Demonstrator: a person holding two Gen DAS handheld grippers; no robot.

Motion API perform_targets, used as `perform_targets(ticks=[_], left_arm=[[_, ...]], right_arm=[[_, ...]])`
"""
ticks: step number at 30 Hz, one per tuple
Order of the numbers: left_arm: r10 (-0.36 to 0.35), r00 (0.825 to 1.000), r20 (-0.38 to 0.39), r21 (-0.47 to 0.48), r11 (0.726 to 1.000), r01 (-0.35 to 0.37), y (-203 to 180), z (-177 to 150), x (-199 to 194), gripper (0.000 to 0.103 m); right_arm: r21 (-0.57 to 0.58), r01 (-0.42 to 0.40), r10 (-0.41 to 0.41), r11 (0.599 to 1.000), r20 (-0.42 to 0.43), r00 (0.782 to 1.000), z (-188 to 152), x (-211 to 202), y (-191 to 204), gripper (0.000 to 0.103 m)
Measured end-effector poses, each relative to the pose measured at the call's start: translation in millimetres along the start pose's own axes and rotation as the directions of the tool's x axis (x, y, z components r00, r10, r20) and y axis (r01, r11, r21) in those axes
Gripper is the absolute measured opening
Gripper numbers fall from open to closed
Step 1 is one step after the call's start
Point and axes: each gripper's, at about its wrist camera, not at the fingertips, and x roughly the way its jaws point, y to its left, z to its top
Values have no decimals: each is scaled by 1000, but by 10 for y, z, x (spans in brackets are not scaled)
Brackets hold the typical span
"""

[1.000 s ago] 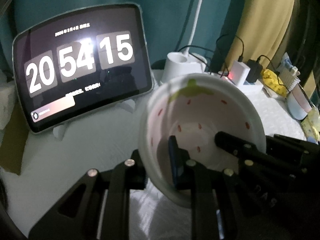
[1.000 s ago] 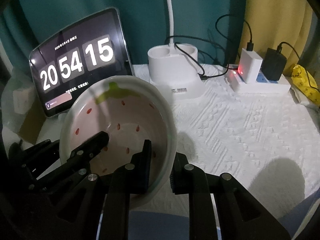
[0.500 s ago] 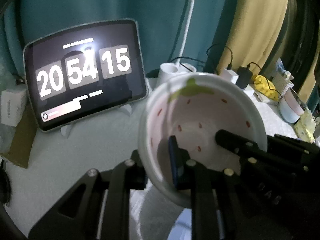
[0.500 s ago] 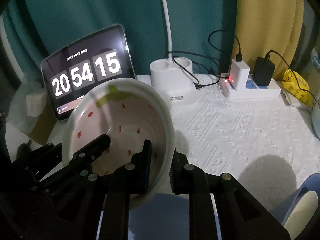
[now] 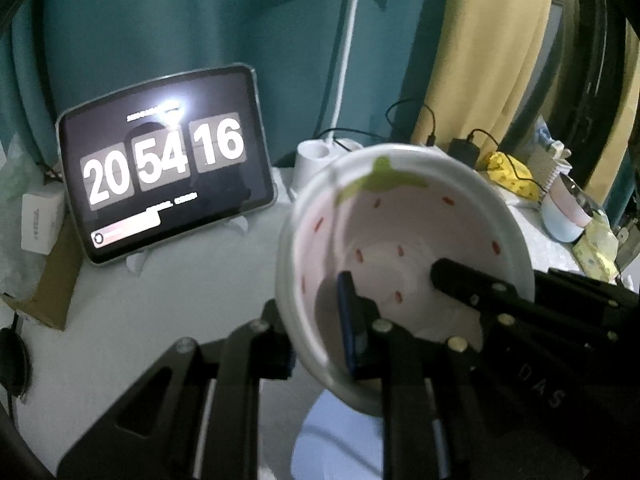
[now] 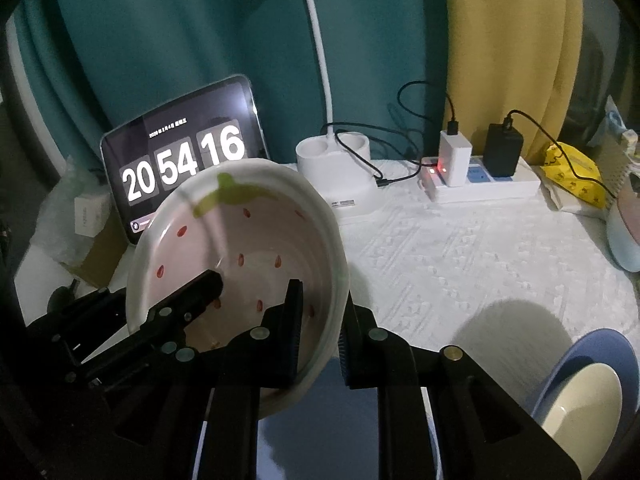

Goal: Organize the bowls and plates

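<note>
Both black grippers, left (image 5: 320, 328) and right (image 6: 318, 332), pinch opposite rims of the white strawberry-painted ceramic bowl (image 6: 240, 264), held tilted above the white textured tablecloth (image 6: 460, 248). It looks rigid, glossy, breakable; the rim grips seem wise.

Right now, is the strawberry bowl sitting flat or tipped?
Tipped. The strawberry bowl is held off the table, its opening tilted toward the cameras, with the left claw and right claw each clamped over its rim.

Tablet (image 6: 182, 158): 10 o'clock, clock reads 20 54 16.
Lamp base (image 6: 334, 174): 12 o'clock, white.
Power strip (image 6: 484, 186): 2 o'clock, two chargers plugged in.
Yellow packet (image 6: 574, 170): 2 o'clock.
</note>
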Motion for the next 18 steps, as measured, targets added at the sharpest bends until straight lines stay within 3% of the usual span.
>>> perform_targets(ticks=[18], left_arm=[[-16, 1000, 22, 33, 999, 15, -412, -116, -270, 18]], right_arm=[[18, 1, -1, 1000, 40, 999, -171, -432, -272, 17]])
